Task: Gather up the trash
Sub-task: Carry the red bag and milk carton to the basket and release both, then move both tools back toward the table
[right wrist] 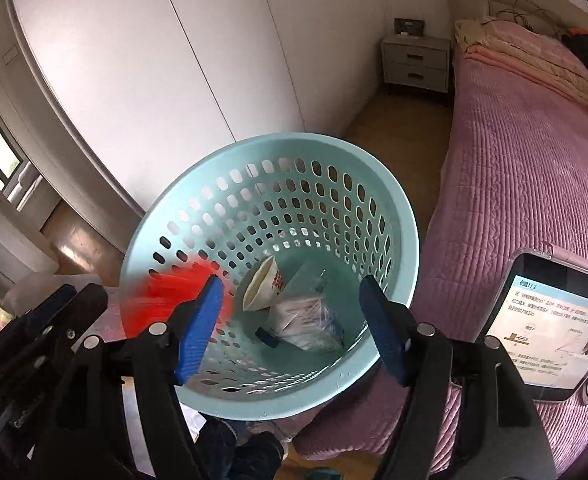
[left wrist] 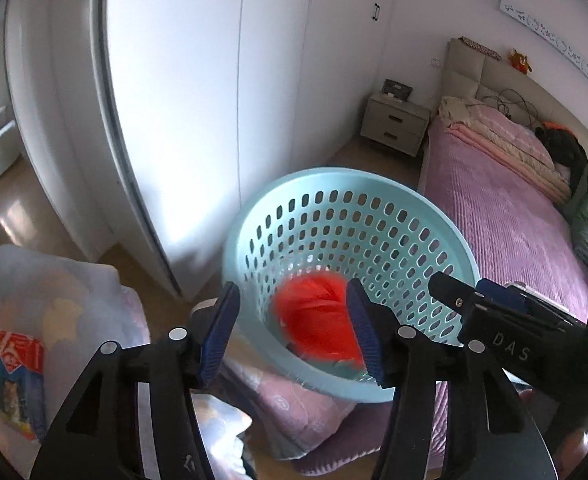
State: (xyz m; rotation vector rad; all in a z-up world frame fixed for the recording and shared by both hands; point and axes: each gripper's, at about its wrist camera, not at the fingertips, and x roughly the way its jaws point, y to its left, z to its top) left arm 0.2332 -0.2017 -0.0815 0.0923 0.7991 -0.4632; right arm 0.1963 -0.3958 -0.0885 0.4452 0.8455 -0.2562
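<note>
I have the pink bed (right wrist: 526, 152) as my landmark, and the light blue perforated basket (right wrist: 277, 148) sits tilted at its near corner, mouth turned up toward both my cameras, with the white wardrobe (left wrist: 197, 92) behind it. Inside the basket, down on its floor, lie a crumpled clear wrapper (right wrist: 306, 320) and a paper cup (right wrist: 263, 284) tipped on its side, touching each other. A red piece of trash (left wrist: 314, 320), blurred as if in motion, shows just over the basket's near wall on the side away from the bed; in my left wrist view it sits between the blue pads, though I cannot tell whether they touch it. My left gripper (left wrist: 294, 332) looks spread rather than clamped, so I judge the red thing released or falling. My right gripper (right wrist: 291, 328) is spread wide and empty over the basket's mouth. The risk I see: the red piece is close to the rim, so it could catch the edge and slide outside onto the floor, and the tilted basket could tip if either tool knocks it.
</note>
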